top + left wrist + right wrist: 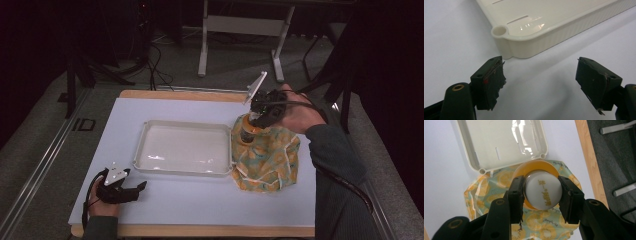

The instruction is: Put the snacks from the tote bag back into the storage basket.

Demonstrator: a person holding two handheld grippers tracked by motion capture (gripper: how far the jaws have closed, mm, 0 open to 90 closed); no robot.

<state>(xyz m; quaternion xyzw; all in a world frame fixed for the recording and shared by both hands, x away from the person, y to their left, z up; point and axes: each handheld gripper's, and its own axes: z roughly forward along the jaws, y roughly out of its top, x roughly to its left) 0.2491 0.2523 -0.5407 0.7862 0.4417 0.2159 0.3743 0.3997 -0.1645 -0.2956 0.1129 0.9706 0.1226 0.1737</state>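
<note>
A yellow-patterned bag (267,157) stands on the white table, right of a white tray (145,131). An orange bottle with a white cap (543,190) sticks out of the bag's top (246,131). My right gripper (541,195) comes from above, its jaws closed on the two sides of the cap; in the high view it (260,112) sits over the bag's mouth. My left gripper (136,189) rests on the table near the front left, open and empty, its fingers (490,82) pointing at the tray's corner (500,31).
The tray (474,162) holds nothing and touches the bag's left side. A wooden table edge (589,157) runs along the far side. Beyond the table are a grey floor, cables and a metal stand (240,30).
</note>
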